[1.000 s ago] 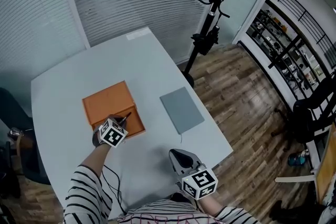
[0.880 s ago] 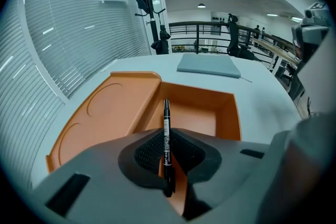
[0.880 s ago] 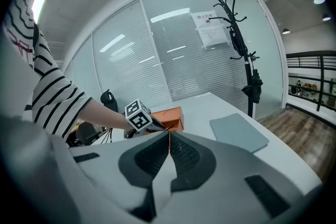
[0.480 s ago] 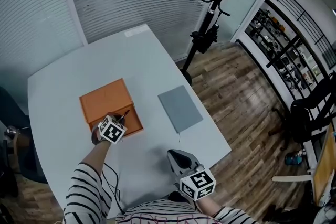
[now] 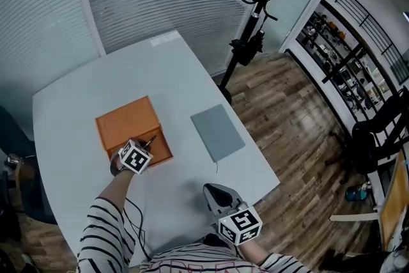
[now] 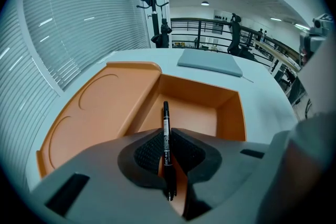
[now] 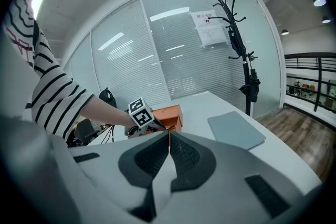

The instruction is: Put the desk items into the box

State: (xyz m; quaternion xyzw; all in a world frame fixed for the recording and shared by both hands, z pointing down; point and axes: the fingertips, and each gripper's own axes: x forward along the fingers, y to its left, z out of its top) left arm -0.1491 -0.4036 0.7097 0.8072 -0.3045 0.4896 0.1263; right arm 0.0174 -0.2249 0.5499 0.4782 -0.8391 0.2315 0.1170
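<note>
Left gripper (image 6: 167, 147) pinches a black pen (image 6: 166, 118) above the orange box (image 6: 230, 115), right gripper (image 7: 169, 149) closed empty; released off-centre, the pen may land outside.

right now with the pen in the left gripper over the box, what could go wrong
1. The pen sticks well out of the left gripper; on release it may tip onto the box rim or the flat orange panel, not into the open compartment.
2. The grey notebook looks larger than that compartment, so it may not lie flat inside.
</note>
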